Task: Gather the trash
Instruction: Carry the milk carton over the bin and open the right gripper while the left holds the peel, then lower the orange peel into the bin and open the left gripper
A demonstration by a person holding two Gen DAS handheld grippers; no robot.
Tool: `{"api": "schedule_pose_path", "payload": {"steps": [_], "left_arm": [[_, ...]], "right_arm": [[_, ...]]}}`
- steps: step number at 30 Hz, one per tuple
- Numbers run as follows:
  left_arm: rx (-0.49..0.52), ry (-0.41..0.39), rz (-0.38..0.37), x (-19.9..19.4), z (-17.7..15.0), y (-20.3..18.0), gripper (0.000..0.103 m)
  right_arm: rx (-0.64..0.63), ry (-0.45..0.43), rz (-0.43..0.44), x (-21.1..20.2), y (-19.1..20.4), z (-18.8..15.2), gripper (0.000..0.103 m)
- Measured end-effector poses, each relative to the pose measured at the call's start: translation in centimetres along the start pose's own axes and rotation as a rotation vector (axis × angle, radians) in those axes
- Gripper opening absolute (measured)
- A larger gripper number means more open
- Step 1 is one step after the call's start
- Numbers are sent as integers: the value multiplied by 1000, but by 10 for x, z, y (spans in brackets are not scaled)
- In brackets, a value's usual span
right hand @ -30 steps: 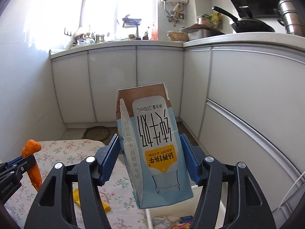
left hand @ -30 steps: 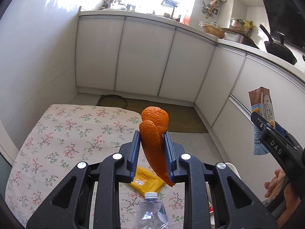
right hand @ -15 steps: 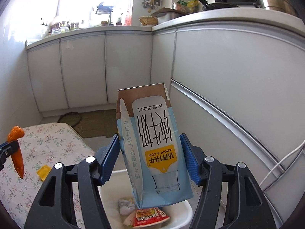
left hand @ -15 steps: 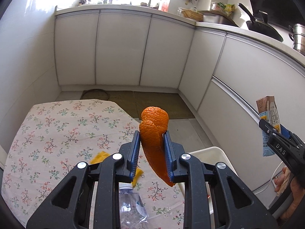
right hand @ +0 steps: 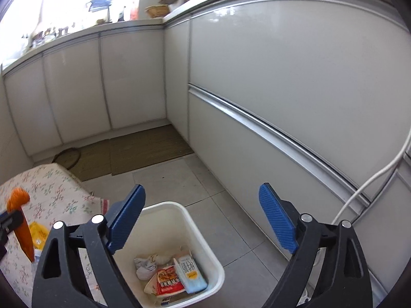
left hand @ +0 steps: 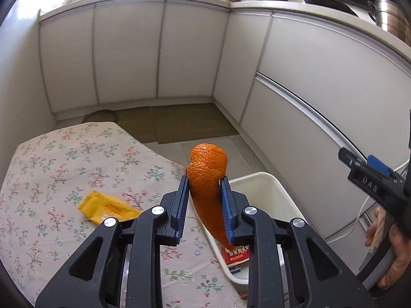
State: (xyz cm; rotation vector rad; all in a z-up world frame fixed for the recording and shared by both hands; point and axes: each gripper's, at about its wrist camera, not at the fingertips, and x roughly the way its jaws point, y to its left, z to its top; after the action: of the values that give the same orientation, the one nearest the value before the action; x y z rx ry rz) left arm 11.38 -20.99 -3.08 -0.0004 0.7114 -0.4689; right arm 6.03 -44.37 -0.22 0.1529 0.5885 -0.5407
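Note:
My left gripper (left hand: 204, 200) is shut on a long orange peel (left hand: 206, 179) and holds it above the table's right edge, beside the white trash bin (left hand: 269, 195). The peel also shows in the right wrist view (right hand: 21, 224). My right gripper (right hand: 201, 218) is open and empty above the bin (right hand: 205, 246). A blue milk carton (right hand: 190, 273) lies inside the bin with a red wrapper (right hand: 168, 281) and crumpled tissue (right hand: 145, 267). A yellow packet (left hand: 109, 209) lies on the floral tablecloth (left hand: 64, 169).
White kitchen cabinets (right hand: 282, 89) run along the right and far walls. A brown mat (left hand: 179, 122) lies on the tiled floor. A white cable (right hand: 372, 179) hangs by the right cabinet. A plastic bottle cap (right hand: 38, 252) shows on the table.
My right gripper opened and let go of the milk carton, which now lies in the bin. My left gripper moved right with the peel, toward the bin.

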Motion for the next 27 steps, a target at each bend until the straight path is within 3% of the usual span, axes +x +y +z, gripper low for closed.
{"api": "schedule_pose_path", "payload": {"steps": [12, 14, 21, 27], "left_arm": [[25, 113, -102, 48, -7, -59, 25], [22, 140, -114, 57, -9, -64, 30], [26, 169, -100, 64, -13, -65, 60], [44, 185, 1, 59, -20, -52, 88]], "right_arm": [[82, -22, -80, 0, -32, 3, 92], [94, -17, -86, 1, -38, 3, 92], [98, -2, -98, 7, -39, 3, 95], [49, 13, -83, 8, -26, 0, 96]]}}
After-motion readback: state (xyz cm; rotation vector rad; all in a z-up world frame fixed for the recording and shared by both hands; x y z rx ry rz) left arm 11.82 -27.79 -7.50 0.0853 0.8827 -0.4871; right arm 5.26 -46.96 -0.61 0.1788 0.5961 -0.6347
